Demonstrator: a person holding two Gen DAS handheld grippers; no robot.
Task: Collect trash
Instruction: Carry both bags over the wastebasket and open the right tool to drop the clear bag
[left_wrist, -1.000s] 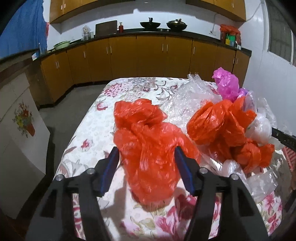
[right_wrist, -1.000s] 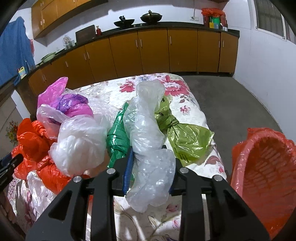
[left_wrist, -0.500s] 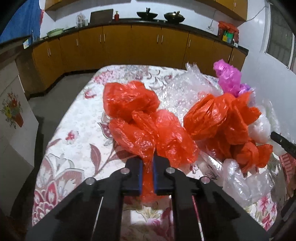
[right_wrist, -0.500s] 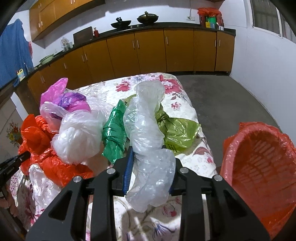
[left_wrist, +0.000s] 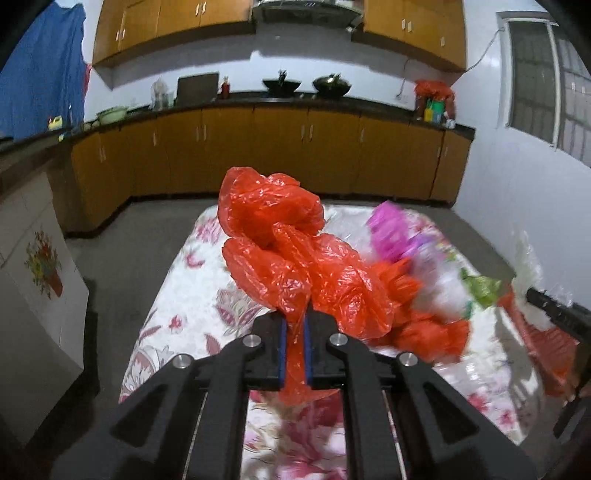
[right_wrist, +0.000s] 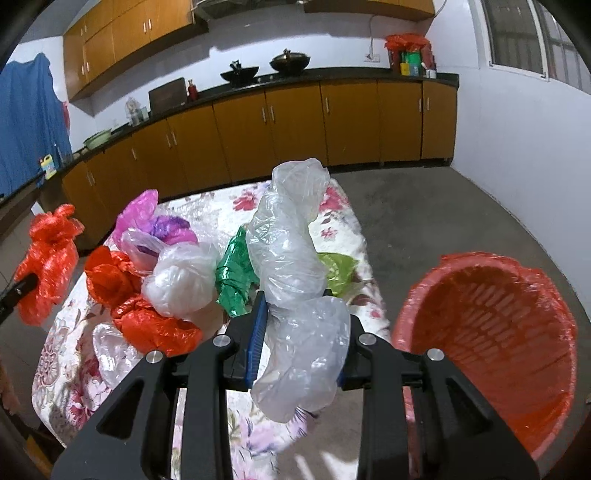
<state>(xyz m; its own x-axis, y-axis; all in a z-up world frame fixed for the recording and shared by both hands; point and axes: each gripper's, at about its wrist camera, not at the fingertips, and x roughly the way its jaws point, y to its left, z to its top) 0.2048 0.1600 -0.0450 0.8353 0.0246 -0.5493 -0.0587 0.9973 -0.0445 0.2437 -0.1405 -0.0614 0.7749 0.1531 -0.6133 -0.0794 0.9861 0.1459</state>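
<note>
My left gripper (left_wrist: 294, 325) is shut on a crumpled red plastic bag (left_wrist: 291, 254) and holds it lifted above the floral table (left_wrist: 184, 295); that bag also shows at the far left of the right wrist view (right_wrist: 48, 254). My right gripper (right_wrist: 301, 314) is shut on a clear plastic bag (right_wrist: 291, 258), held above the table's right side. An orange mesh basket (right_wrist: 491, 332) lined with red plastic stands on the floor to the right. More bags lie on the table: red (right_wrist: 129, 306), white (right_wrist: 181, 280), pink (right_wrist: 147, 218), dark green (right_wrist: 232, 277), light green (right_wrist: 336, 269).
Wooden kitchen cabinets (right_wrist: 295, 125) with a dark counter run along the back wall. Grey floor (right_wrist: 424, 214) lies between the table and the white right wall. A white panel with a flower picture (left_wrist: 40, 295) leans to the left of the table.
My left gripper closed on the red bag and lifted it off the table. My right gripper rose with the clear bag, and the basket now looks closer.
</note>
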